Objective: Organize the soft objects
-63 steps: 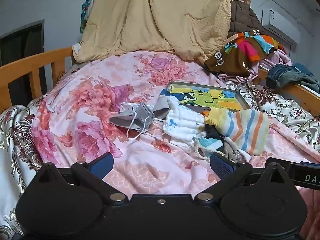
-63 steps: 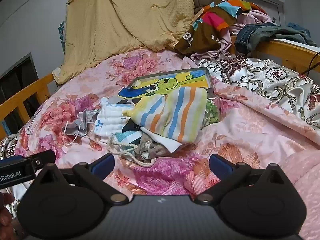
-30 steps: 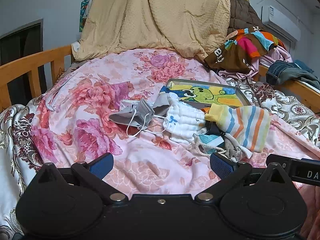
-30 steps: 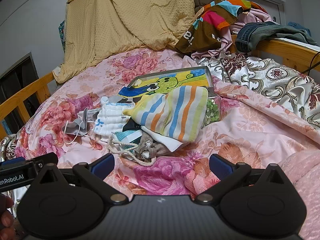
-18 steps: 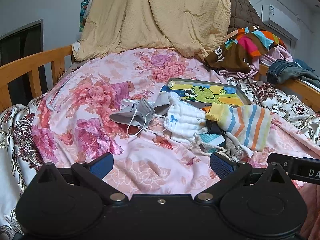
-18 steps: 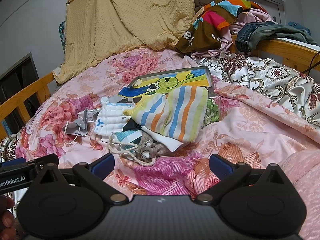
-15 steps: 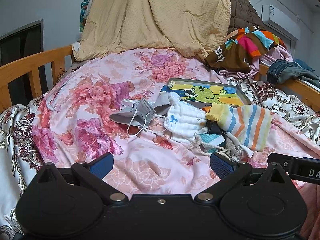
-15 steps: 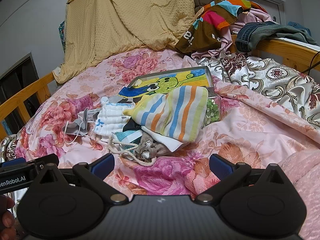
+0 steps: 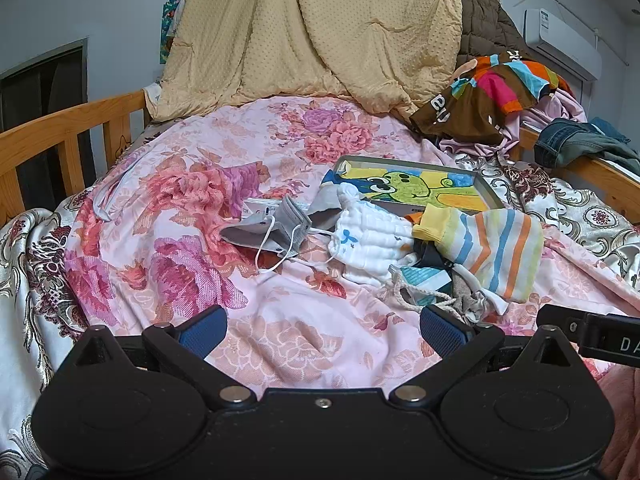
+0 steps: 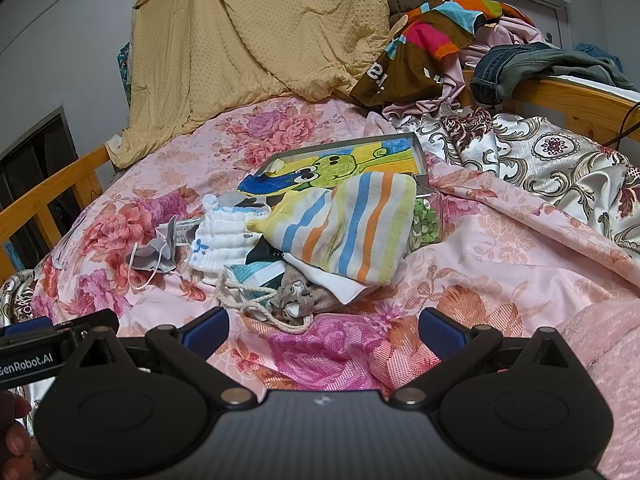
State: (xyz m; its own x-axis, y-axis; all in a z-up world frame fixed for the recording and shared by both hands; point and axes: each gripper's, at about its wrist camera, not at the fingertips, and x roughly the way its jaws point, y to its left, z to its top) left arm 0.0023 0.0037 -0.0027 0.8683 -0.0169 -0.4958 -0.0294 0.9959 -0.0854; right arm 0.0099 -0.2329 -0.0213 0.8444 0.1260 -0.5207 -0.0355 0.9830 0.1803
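Soft things sit mid-frame: striped yellow, blue and orange cloth bag (image 10: 352, 224), white ribbed baby hat (image 9: 370, 240). Left gripper (image 9: 322, 326) and right gripper (image 10: 322, 326) stay low, jaws spread wide, holding nothing.

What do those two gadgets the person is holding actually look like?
Both are matte black plastic, with two round housings and silver screws near the camera. Each carries two black fingers tipped with ribbed blue pads. The left gripper matches the right gripper; white lettering, "GenRobot.AI", marks the left one's side.
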